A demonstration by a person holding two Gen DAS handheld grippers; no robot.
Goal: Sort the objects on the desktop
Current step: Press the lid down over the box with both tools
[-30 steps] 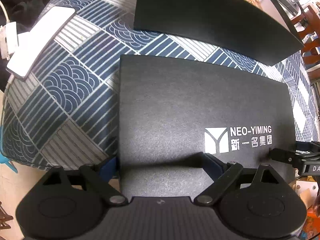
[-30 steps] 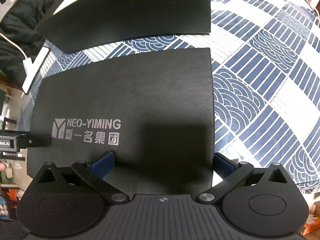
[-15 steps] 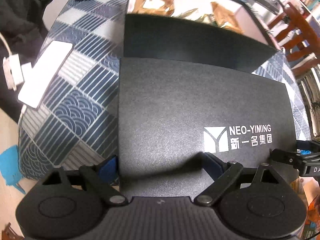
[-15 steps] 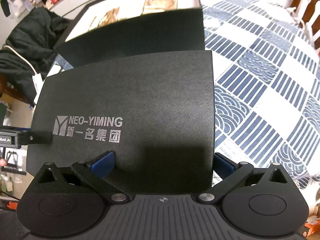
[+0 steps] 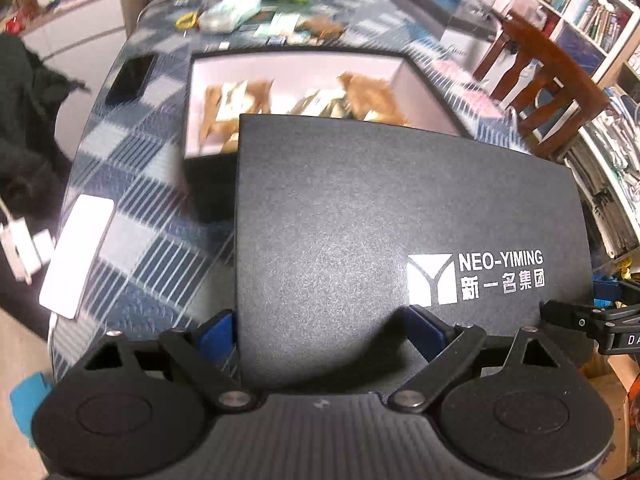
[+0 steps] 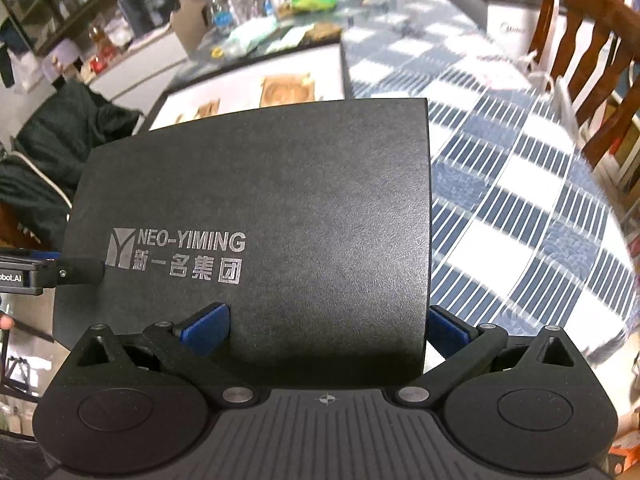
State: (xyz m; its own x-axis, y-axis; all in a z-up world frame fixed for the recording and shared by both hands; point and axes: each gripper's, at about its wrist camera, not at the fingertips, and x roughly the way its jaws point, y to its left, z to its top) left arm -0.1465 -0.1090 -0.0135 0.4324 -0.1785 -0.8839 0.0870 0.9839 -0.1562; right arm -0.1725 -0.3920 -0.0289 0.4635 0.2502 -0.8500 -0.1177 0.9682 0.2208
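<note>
We carry lid: left gripper and right gripper each grasping near corner. Risk: uneven lift tilts lid; it catches box rim at 12 o'clock.

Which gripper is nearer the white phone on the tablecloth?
Left. The left gripper, clamping the black lid's left end, has the white phone just off its left side. The right gripper holds the lid's opposite end, farther away.
</note>
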